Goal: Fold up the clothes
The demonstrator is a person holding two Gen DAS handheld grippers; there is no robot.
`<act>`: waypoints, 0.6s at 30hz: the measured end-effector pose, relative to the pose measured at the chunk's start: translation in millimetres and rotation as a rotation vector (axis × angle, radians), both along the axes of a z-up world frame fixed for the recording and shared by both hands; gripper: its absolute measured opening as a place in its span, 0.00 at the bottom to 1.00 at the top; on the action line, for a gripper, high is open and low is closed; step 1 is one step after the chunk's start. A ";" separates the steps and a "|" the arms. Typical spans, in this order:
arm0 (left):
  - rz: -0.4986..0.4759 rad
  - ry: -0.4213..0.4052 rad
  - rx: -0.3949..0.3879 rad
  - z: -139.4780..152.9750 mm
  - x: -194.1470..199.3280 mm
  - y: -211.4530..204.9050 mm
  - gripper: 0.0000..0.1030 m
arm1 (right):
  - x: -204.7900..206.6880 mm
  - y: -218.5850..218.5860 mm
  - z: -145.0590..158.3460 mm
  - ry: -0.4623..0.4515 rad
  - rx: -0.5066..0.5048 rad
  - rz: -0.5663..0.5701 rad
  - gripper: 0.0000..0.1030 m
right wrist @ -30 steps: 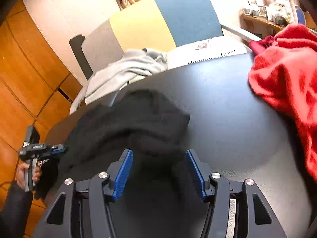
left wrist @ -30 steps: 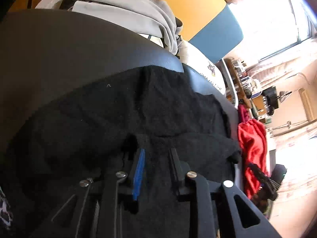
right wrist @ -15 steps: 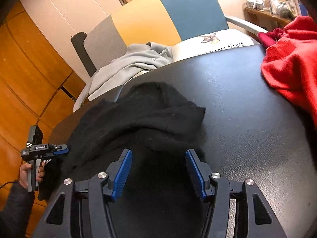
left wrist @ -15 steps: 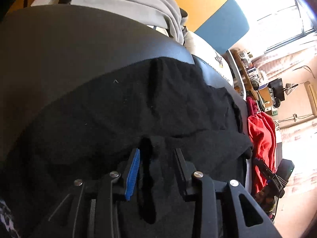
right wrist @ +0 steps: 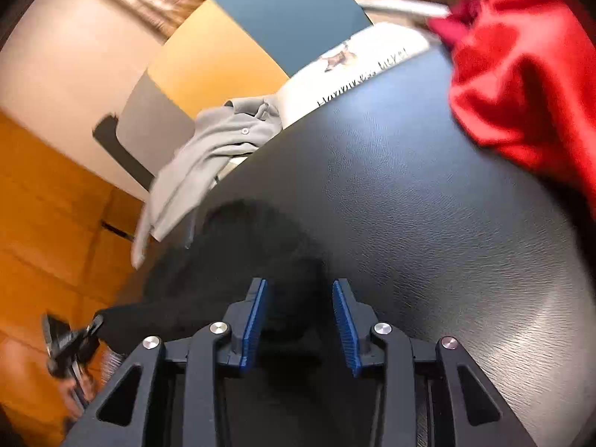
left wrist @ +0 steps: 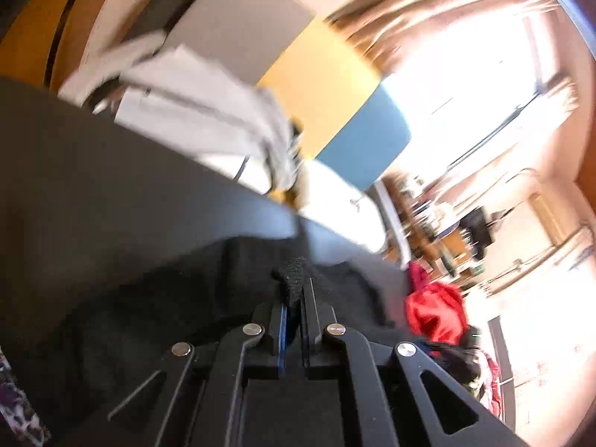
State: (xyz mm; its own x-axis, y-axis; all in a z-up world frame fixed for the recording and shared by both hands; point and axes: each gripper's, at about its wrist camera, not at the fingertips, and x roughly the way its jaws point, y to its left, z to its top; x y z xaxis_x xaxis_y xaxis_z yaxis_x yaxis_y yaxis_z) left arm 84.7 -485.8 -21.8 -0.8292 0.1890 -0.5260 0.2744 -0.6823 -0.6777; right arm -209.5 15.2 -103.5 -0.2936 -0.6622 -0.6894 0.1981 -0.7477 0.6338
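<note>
A black garment (left wrist: pixel 167 298) lies rumpled on the dark leather-like table top (left wrist: pixel 93 186). My left gripper (left wrist: pixel 296 290) is shut on a raised fold of it, and a tuft of the cloth sticks up past the tips. The right wrist view shows the same garment (right wrist: pixel 242 246) at the table's left side. My right gripper (right wrist: pixel 298 287) hangs over its near edge, jaws closing, with black cloth between the blue pads (right wrist: pixel 257 316), which stand apart from it. The left gripper (right wrist: pixel 70 342) appears there too, blurred, in a hand at the lower left.
A red garment (right wrist: pixel 521 74) is heaped at the table's far right, seen also as the red garment (left wrist: pixel 432 309). A grey shirt (right wrist: pixel 208 149) and a white printed cloth (right wrist: pixel 357 56) lie on a yellow and blue chair (right wrist: pixel 242 44) behind the table. Bare table top (right wrist: pixel 409 205) lies between the garments.
My left gripper has shut on a fold of the black garment and lifted it. My right gripper's jaws have narrowed, and it has rolled and shifted over the garment's edge.
</note>
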 end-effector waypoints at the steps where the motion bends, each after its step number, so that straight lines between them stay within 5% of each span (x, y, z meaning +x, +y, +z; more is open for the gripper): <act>1: -0.010 -0.011 -0.018 0.4 5.2 4.8 0.04 | -5.0 -2.4 -6.5 -0.029 -0.017 -0.001 0.38; 6: -0.037 -0.099 -0.050 -20.1 9.6 35.5 0.04 | -18.7 -33.6 -23.5 -0.052 0.011 0.049 0.34; 7: -0.030 -0.116 -0.049 -26.6 11.8 39.9 0.04 | -18.6 -43.3 -21.0 -0.010 0.061 0.067 0.08; 8: -0.026 -0.116 -0.040 -31.6 14.5 45.0 0.04 | -17.9 -53.6 -17.3 0.043 0.121 0.085 0.02; 15: -0.030 -0.090 0.004 -35.1 39.3 51.7 0.04 | -11.9 -73.4 2.3 0.135 0.222 0.152 0.00; 18: -0.015 -0.037 0.007 -23.1 48.4 41.1 0.04 | -2.9 -58.9 13.1 0.114 0.118 0.190 0.01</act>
State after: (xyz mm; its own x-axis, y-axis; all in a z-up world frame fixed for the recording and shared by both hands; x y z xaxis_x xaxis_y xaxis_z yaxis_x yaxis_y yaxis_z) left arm 133.0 -444.7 -44.8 -0.8061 0.2055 -0.5549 0.2888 -0.6818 -0.6721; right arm -212.4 -43.7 -90.4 -0.2513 -0.6301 -0.7347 0.4074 -0.7574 0.5102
